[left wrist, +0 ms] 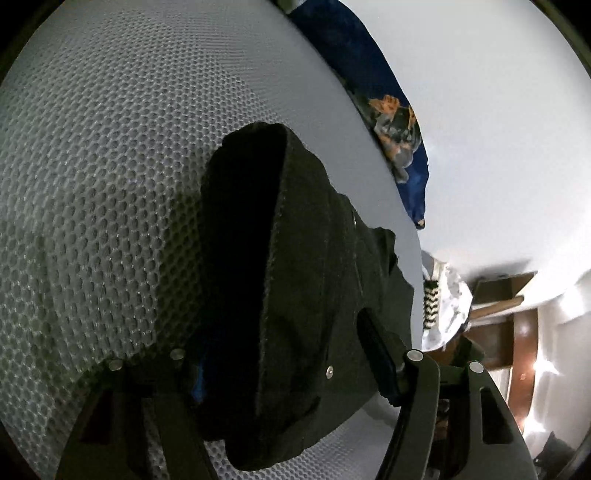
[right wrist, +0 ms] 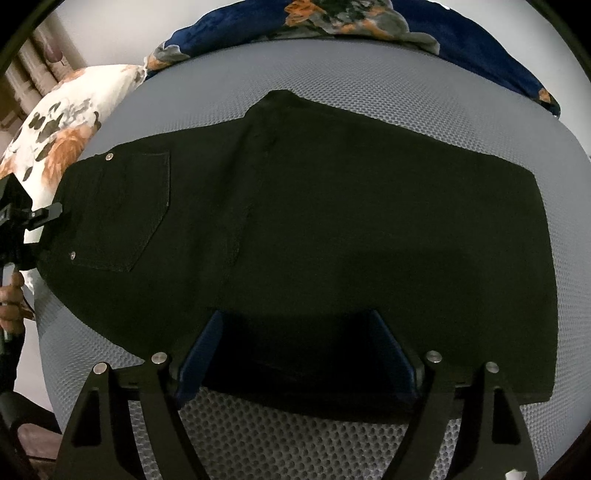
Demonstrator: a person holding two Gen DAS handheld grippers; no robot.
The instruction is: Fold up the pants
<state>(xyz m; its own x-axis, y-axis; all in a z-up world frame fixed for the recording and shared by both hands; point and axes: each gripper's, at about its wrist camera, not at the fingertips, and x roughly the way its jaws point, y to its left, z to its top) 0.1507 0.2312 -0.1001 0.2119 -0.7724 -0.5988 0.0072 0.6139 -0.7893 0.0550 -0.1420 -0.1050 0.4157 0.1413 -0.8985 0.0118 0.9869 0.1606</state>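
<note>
Black pants (right wrist: 332,221) lie flat, folded lengthwise, on a grey mesh mattress (right wrist: 369,85), waist and back pocket (right wrist: 125,210) at the left. My right gripper (right wrist: 295,343) is open, its fingers straddling the near edge of the pants. My left gripper (left wrist: 284,354) is open around the waist end of the pants (left wrist: 295,277), the cloth lying between its fingers. The left gripper also shows at the waistband in the right wrist view (right wrist: 40,218), held by a hand.
A blue floral blanket (right wrist: 369,22) lies along the far edge of the mattress, also in the left wrist view (left wrist: 391,122). A white floral pillow (right wrist: 62,125) sits at the left. A wooden door (left wrist: 521,339) and white wall stand beyond.
</note>
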